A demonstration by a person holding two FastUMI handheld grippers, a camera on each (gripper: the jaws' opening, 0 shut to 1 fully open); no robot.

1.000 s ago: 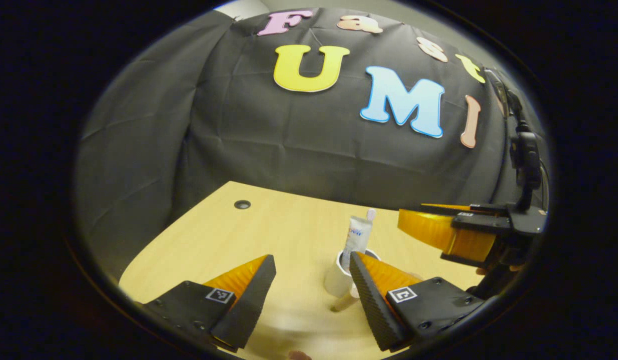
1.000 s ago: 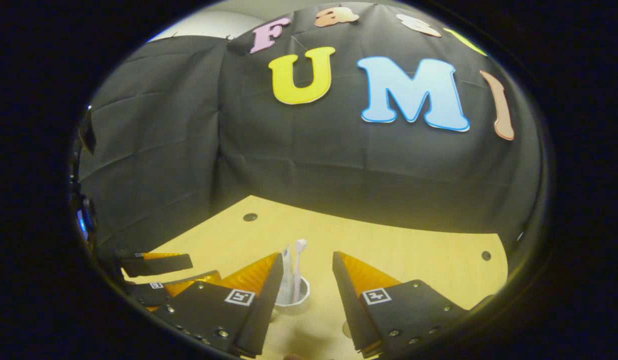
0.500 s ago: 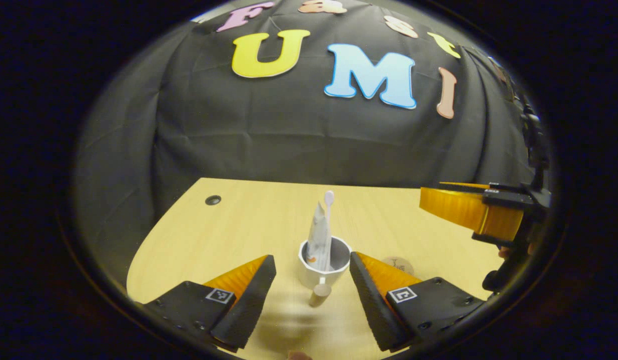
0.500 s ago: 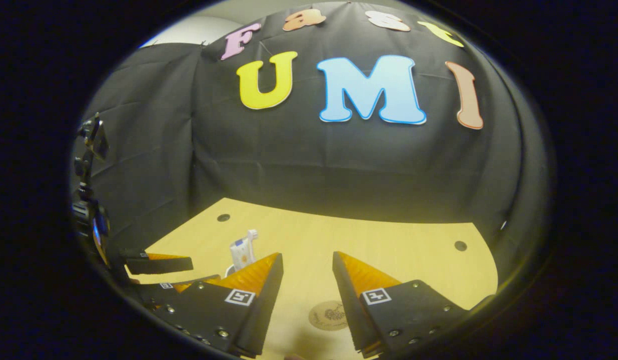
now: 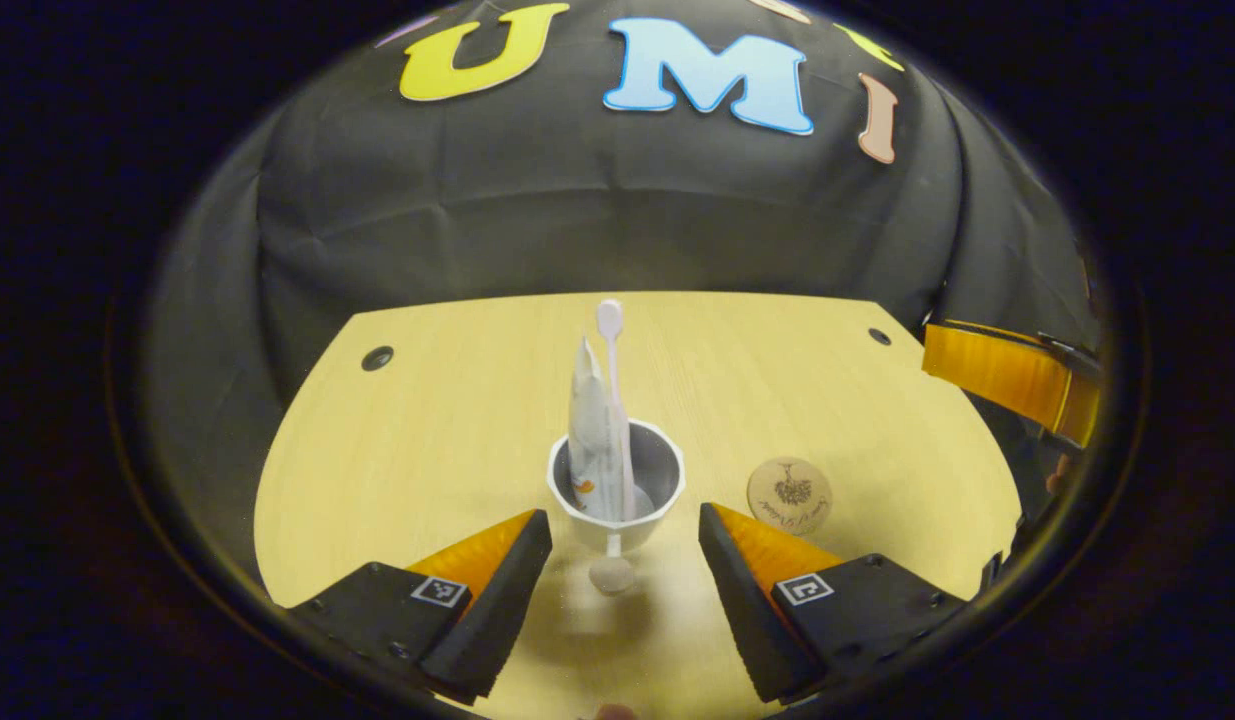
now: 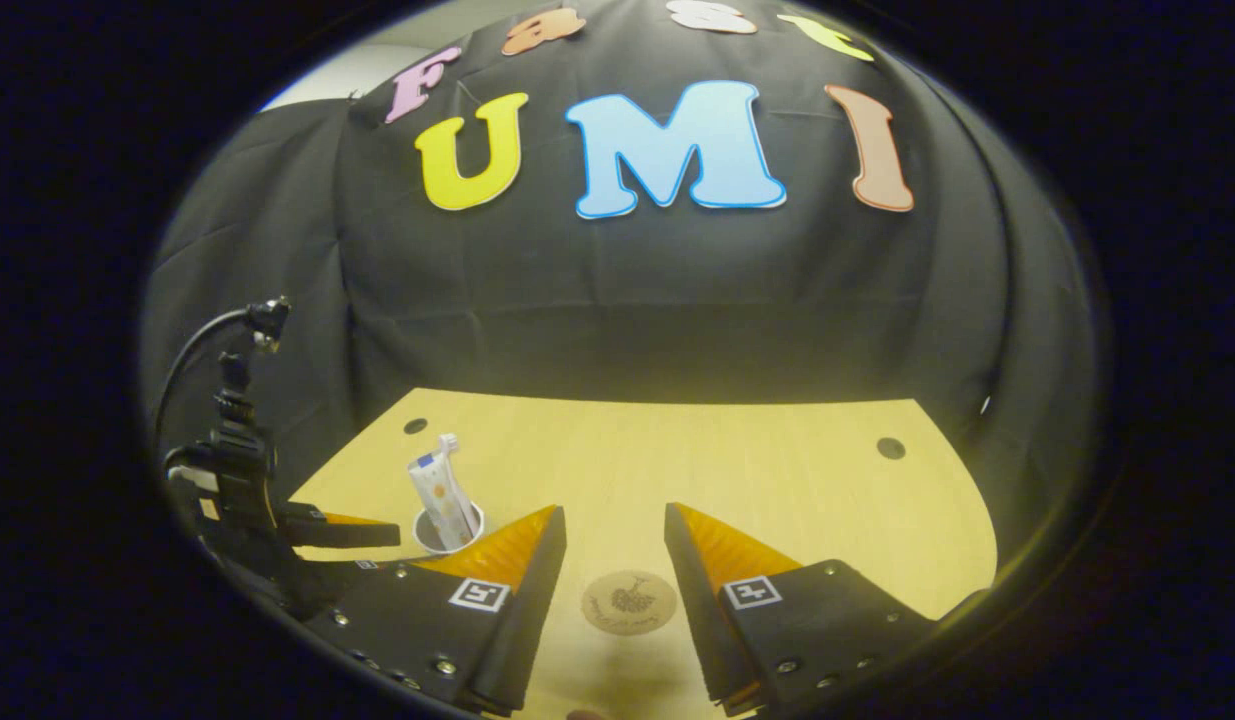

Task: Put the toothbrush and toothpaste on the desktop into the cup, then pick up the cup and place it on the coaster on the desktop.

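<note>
Cup (image 5: 617,505) at centre of the left gripper view, holding toothbrush (image 5: 610,340) and toothpaste (image 5: 589,420).
Left gripper (image 5: 625,535) spread wide, perhaps just short of the cup; right gripper (image 6: 614,530) also released, coaster (image 6: 629,602) low between fingers.

Left gripper (image 5: 625,530) hovers low over the near edge of the desk, its two fingers spread wide apart and holding nothing. Right gripper (image 6: 614,530) is poised the same way, fingers parted and empty. In the right gripper view, the left gripper (image 6: 352,535) appears at the far left, pointing rightward.
</note>
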